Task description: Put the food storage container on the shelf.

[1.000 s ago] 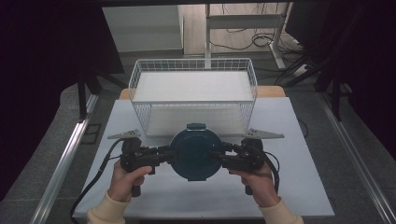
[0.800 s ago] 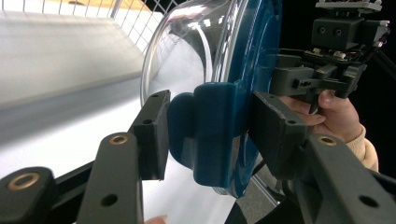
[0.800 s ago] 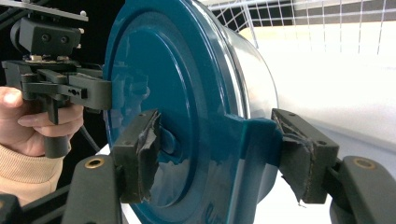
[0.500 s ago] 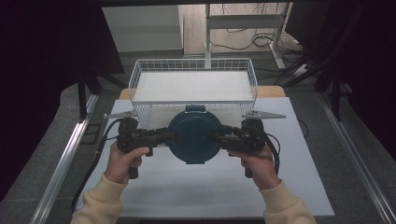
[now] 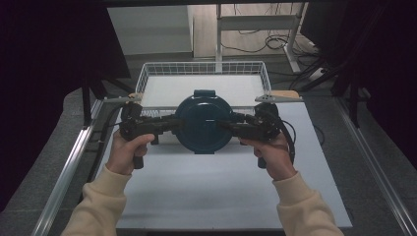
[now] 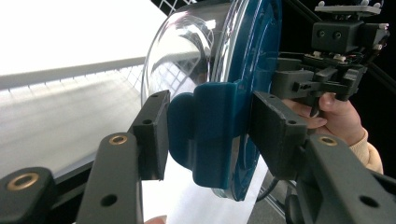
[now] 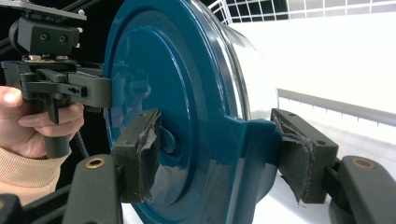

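Two-gripper carry of a lidded container (image 5: 204, 124), a clear round bowl closed by a dark blue lid with side latches. The container is held off the white worktop (image 5: 216, 191), just in front of the near wall of the white wire basket (image 5: 147, 73), lid facing up toward the high view. The left gripper (image 5: 173, 125) is clamped on the latch (image 6: 212, 135) at the container's left edge, one jaw against the bowl side and the other against the lid face. The right gripper (image 5: 227, 127) is clamped on the opposite latch (image 7: 247, 154) in the same manner, its torn jaw padding pressed to the lid and bowl. Judged step: lifting the container over the basket wall to set it inside. To do this well, both hands (image 5: 129, 150) should rise and advance together at equal height, so the container stays level and neither latch twists out of its clamp; the bottom of the bowl should clear the wire rim before any lowering, and both clamps should hold until the bowl rests on the basket floor.
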Tool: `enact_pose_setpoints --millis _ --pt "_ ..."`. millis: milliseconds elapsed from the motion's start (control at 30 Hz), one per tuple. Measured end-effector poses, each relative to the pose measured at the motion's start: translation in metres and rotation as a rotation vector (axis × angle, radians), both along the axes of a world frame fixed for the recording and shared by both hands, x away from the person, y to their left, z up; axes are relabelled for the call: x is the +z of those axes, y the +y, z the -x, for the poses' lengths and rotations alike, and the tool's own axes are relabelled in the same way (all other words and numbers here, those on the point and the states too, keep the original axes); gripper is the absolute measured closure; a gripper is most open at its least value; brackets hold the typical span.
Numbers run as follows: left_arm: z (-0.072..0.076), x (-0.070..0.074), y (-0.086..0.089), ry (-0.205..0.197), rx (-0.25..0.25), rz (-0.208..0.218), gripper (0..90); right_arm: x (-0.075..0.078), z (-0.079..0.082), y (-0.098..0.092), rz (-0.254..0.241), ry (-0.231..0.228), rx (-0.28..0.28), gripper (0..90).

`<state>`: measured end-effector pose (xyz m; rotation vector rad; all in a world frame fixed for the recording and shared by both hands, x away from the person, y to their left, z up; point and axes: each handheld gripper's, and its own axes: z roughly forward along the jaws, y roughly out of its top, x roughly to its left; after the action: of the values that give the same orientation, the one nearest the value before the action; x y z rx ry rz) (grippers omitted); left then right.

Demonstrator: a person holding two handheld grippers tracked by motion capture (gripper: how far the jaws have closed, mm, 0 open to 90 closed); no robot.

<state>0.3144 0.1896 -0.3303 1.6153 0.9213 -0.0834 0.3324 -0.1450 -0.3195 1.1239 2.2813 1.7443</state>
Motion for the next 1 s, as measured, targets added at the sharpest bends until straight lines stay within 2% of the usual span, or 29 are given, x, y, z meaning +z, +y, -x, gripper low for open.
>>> enact_pose_setpoints --millis 267,500,633,867,1000 --pt "-0.011 0.016 0.002 -0.013 -0.001 -0.001 49.1 0.016 -0.01 0.003 0.003 -0.02 0.002 35.7" --pt "-0.026 0.03 0.005 -0.018 -0.003 -0.002 48.8 0.031 -0.023 0.005 0.002 -0.043 0.0 35.9" --pt "-0.035 0.036 0.005 -0.018 -0.002 -0.001 48.8 0.038 -0.031 0.006 0.003 -0.04 -0.002 36.0" --pt "-0.057 0.05 0.005 -0.03 0.001 -0.012 48.7 0.046 -0.053 0.005 -0.014 -0.03 -0.001 36.4" --pt "-0.075 0.05 0.005 -0.007 -0.006 -0.006 48.5 0.049 -0.065 0.005 -0.01 -0.022 -0.011 36.5"
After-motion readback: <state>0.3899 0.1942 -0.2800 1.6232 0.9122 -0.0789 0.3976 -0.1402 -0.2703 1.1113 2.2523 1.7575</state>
